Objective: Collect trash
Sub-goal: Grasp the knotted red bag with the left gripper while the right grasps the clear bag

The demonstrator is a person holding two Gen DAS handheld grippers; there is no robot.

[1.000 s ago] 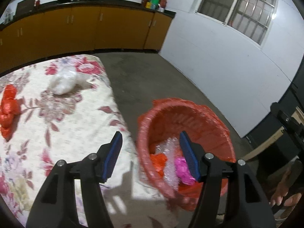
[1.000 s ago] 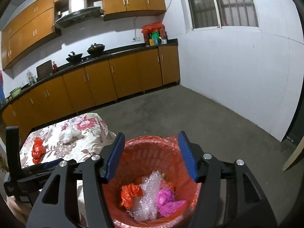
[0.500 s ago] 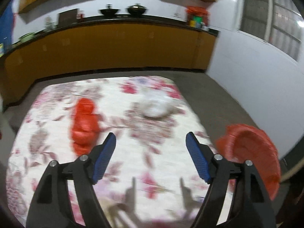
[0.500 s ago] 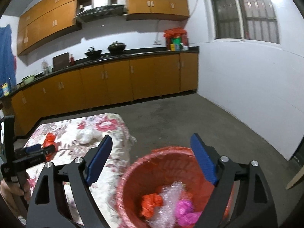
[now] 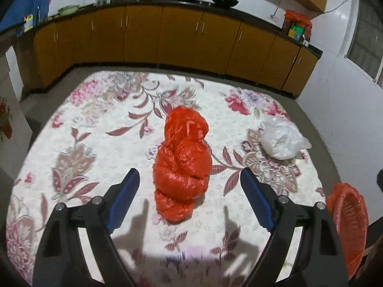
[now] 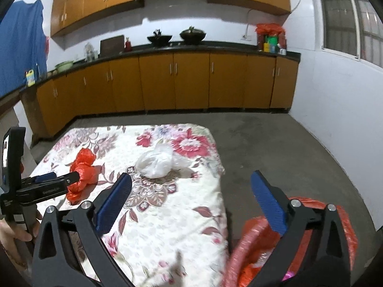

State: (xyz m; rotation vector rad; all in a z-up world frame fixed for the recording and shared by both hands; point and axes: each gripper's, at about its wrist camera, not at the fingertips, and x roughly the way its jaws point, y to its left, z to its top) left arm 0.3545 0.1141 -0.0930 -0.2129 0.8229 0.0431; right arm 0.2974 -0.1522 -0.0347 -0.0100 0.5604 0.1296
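Observation:
A crumpled red plastic bag (image 5: 182, 162) lies in the middle of the table's floral cloth (image 5: 95, 124). My left gripper (image 5: 189, 171) hovers just short of it, jaws opening and wide; the bag shows in the gap but no pad touches it. A white plastic bag (image 5: 280, 141) lies to the right, near the table's edge. In the right wrist view the white bag (image 6: 155, 162) is ahead of my right gripper (image 6: 191, 174), whose jaws are opening with nothing in them. The red bag (image 6: 82, 169) and the left gripper (image 6: 64, 177) show at the left. The red basket (image 6: 249, 234) holding trash stands on the floor at bottom right.
The red basket (image 5: 347, 227) stands off the table's right corner. Orange cabinets (image 6: 191, 81) under a dark counter run along the far wall, with grey concrete floor (image 6: 275, 148) between them and the table. A hand (image 6: 14, 229) holds the left gripper's handle.
Both grippers swung left from over the red basket to over the table and spread wider. The red bag is now centred before the left gripper, the white bag before the right.

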